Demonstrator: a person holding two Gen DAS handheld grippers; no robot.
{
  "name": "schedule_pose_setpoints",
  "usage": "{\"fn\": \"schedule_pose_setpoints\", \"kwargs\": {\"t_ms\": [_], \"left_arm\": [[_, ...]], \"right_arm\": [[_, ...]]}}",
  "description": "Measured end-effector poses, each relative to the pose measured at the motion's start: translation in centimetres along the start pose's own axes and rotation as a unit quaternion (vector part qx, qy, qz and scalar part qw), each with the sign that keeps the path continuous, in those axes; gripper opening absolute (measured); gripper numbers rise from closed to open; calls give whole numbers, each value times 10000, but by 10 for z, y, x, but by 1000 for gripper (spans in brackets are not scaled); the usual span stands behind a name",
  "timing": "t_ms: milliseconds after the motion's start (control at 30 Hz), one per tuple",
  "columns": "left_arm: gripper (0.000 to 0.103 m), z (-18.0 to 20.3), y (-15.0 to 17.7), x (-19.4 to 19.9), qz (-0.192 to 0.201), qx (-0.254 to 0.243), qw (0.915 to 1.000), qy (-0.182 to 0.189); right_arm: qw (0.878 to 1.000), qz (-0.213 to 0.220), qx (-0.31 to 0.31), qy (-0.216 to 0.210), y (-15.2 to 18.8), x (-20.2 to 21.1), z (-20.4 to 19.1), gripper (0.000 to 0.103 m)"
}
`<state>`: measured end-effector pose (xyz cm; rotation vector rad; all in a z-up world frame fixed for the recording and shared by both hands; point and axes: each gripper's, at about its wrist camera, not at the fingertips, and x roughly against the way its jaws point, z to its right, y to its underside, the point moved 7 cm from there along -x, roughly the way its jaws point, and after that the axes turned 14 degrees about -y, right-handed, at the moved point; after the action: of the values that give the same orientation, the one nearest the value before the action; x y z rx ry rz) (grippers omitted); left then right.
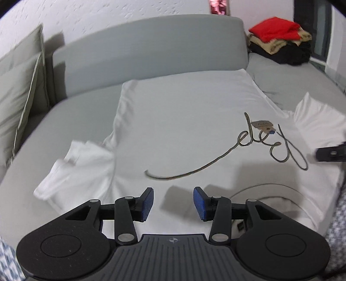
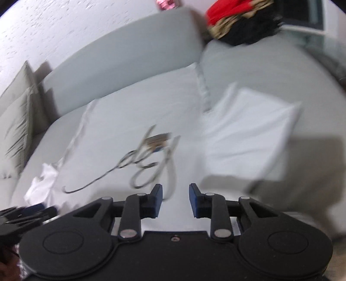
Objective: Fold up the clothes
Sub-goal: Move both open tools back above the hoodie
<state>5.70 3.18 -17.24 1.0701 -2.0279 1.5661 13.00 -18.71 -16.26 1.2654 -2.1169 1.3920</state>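
**Both tongs spread and empty above a flat white T-shirt**

The left tongs [image 1: 173, 204] hang with their blue-padded jaws apart and nothing between them, just over the near part of a white cotton T-shirt with a thin dark handwritten script across its chest [image 1: 183, 121]. The right tongs [image 2: 175, 200] are likewise spread and empty, poised over the near edge of the same shirt; the right wrist view is smeared by motion blur.

The T-shirt lies flat on a grey upholstered sofa seat [image 1: 64, 121], neckline [image 1: 263, 194] near and hem far, close to the grey padded backrest [image 1: 151, 47]. A small tan paper tag [image 1: 262, 125] rests on the script. The left sleeve [image 1: 73, 170] lies crumpled beside the body; the right sleeve [image 2: 248, 129] spreads out flat to the right.

Far right on the seat, well apart from the shirt, sits a stack of folded clothes, red on top, tan beneath, black at the bottom [image 1: 281, 41]. On the left, olive-grey cushions [image 1: 19, 90] lean against a white textured wall [image 1: 108, 19].
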Motion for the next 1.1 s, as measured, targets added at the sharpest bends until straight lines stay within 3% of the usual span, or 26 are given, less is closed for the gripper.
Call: {"fn": "schedule_pose_setpoints", "kwargs": {"t_ms": [100, 200, 300, 367, 433, 500, 600, 733, 900, 1100], "left_arm": [[39, 18, 19, 8, 62, -521, 9985, -152], [38, 20, 39, 30, 87, -1094, 9938, -153], [42, 8, 47, 41, -355, -965, 9945, 192], [44, -4, 41, 41, -499, -560, 9966, 340], [47, -16, 29, 40, -485, -239, 9982, 260], [60, -26, 16, 39, -481, 29, 9987, 137], [65, -35, 1, 36, -496, 218, 9985, -36], [66, -32, -7, 31, -524, 281, 9982, -119], [67, -22, -2, 28, -597, 206, 9979, -117], [68, -11, 6, 25, -725, 127, 9972, -83]], "right_arm": [[9992, -320, 169, 141, 25, -19, -13, 28], [9954, -539, 742, 276, 55, -9, -29, 28], [9942, -940, 448, 259, 72, 9, -26, 27], [9960, -885, -42, 155, 69, 25, -16, 27], [9984, -443, -343, -26, 57, 41, -9, 29], [9986, 0, -512, -94, 41, 55, -2, 41], [9948, 578, -819, -154, 19, 74, 11, 48], [9832, 1010, -1506, -206, 2, 88, 39, 50], [9709, 1397, -1941, -122, -10, 97, 71, 53], [9478, 1759, -2661, 15, -13, 97, 124, 53]]}}
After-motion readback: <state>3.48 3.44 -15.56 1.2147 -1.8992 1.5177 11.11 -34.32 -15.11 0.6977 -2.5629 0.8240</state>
